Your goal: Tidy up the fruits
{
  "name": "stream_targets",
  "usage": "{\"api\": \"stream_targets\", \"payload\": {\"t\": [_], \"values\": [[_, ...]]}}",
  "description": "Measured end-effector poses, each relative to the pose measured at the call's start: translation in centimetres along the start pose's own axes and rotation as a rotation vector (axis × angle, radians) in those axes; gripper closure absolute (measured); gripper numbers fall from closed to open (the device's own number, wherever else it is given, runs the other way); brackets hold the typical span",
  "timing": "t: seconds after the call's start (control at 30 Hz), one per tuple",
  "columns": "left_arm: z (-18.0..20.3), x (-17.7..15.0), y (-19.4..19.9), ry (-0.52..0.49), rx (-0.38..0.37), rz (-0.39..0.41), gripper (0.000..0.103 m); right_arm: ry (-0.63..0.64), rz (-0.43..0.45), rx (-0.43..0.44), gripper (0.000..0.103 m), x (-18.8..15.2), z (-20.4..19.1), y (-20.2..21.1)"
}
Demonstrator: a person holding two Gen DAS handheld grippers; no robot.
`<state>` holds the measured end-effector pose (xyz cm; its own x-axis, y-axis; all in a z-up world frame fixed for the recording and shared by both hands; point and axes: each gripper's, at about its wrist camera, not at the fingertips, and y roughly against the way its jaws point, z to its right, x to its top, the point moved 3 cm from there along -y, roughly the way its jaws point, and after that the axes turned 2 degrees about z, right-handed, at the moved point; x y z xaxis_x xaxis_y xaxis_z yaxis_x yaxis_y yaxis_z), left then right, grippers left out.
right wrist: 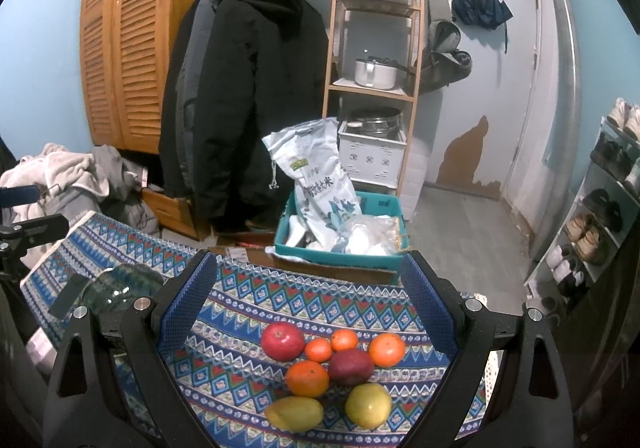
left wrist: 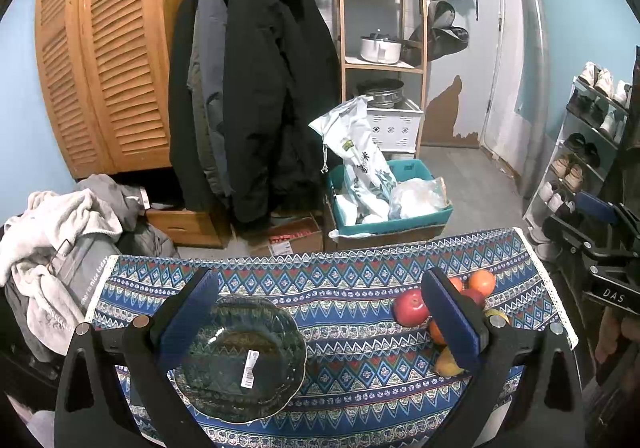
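Both tongs hang wide apart over the desk [right wrist: 248,288], holding nothing: the left tongs [left wrist: 320,308] above a glass plate [left wrist: 240,360] (a barcode sticker on it), the right tongs [right wrist: 308,300] above the fruit. That fruit lies clustered on the patterned cloth, right of the plate: a red apple [right wrist: 282,341], oranges [right wrist: 307,378], a dark plum-coloured fruit [right wrist: 351,367], two yellow-green ones [right wrist: 368,405].

fruits [right wrist: 332,372] between spread tool [right wrist: 308,312] fingers
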<state>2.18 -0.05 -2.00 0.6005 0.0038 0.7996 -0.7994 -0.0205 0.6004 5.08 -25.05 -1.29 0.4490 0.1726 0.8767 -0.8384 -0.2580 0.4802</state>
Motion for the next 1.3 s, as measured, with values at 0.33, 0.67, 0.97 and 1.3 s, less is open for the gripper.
{"api": "stream_targets", "payload": {"t": [0.33, 0.67, 0.97, 1.3], "values": [[0.08, -0.06, 0.02, -0.001, 0.001, -0.001, 0.001, -0.001, 0.0, -0.001, 0.012, -0.02, -0.05, 0.02], [0.13, -0.07, 0.03, -0.001, 0.001, -0.003, 0.001, 0.0, -0.002, -0.001, 0.012, -0.08, -0.04, -0.05], [0.29, -0.33, -0.11, -0.01, 0.001, -0.009, 0.001, 0.0, -0.007, -0.008, 0.012, -0.38, 0.12, -0.01], [0.63, -0.76, -0.91, -0.033, 0.025, -0.021, 0.001, -0.004, -0.016, -0.014, 0.012, -0.88, 0.88, -0.19]]}}
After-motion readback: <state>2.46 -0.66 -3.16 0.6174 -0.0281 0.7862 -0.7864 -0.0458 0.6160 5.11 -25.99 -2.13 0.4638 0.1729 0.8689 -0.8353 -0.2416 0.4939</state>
